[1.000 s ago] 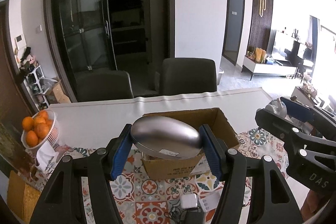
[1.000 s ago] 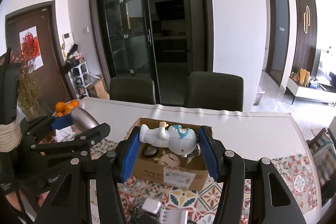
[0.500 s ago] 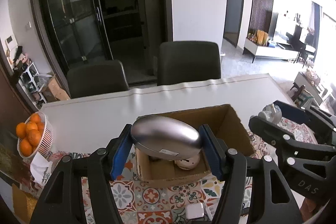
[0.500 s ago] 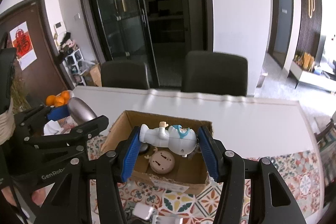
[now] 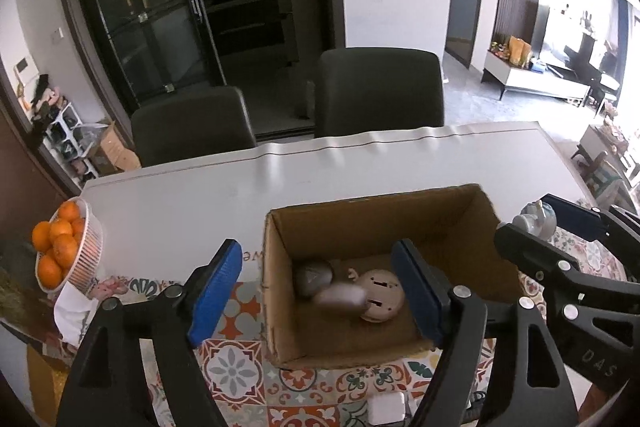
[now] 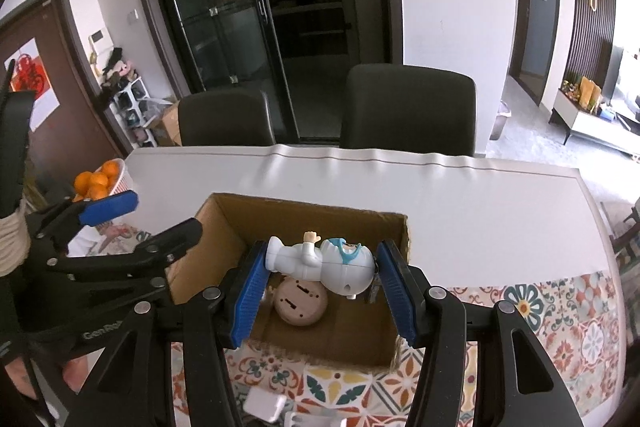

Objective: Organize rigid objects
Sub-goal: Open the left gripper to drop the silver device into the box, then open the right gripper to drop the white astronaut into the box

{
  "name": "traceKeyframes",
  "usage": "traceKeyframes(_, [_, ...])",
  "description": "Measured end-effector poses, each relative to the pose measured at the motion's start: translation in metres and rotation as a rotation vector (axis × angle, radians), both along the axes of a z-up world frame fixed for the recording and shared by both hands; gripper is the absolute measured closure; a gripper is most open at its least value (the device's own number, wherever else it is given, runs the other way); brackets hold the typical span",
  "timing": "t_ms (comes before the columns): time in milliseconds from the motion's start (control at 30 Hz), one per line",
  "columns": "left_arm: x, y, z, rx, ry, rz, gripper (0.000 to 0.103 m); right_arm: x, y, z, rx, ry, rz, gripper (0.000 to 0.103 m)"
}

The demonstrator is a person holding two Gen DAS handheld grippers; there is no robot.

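White figurine (image 6: 320, 263) lies sideways above open cardboard box (image 6: 224, 217).

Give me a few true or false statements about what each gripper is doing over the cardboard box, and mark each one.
1. The right gripper holds a white and blue toy figure between its fingers. True.
2. The left gripper is clamped on a silver object. False: its jaws are opening and nothing is pressed between them; a blurred grey object is inside the cardboard box.
3. The box is empty. False: a round beige item lies in it.
4. A basket of oranges stands at the table's left end. True.
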State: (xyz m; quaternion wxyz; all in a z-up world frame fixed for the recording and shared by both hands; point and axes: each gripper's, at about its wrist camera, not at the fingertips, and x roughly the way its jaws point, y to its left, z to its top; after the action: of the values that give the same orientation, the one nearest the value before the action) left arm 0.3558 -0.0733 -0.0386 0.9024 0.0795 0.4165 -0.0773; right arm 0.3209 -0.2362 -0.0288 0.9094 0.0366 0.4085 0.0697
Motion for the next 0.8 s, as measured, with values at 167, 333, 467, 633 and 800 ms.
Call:
traceKeyframes(167, [-0.006,0.013,0.002,0.012,-0.018,0.054,0.014,0.004,0.003,-0.003,-0.006,0.009,0.003,0.048])
traceKeyframes(333, [-0.014,0.024,0.007,0.009,-0.033,0.088,0.012,0.004,0.006,-0.004,-0.016,0.016,-0.010,0.026])
traceKeyframes(467, [-0.026,0.026,0.012,0.020,-0.057,0.093,0.010,-0.007,0.005,-0.001,-0.029,0.014,-0.026,0.026])
traceKeyframes(633, [-0.048,0.027,0.020,0.009,-0.085,0.087,0.006,-0.027,0.001,0.007,-0.027,-0.008,-0.040,0.026])
traceKeyframes(800, [-0.068,0.026,0.025,0.006,-0.104,0.079,0.005,-0.051,-0.001,0.015,-0.046,-0.034,-0.049,0.026])
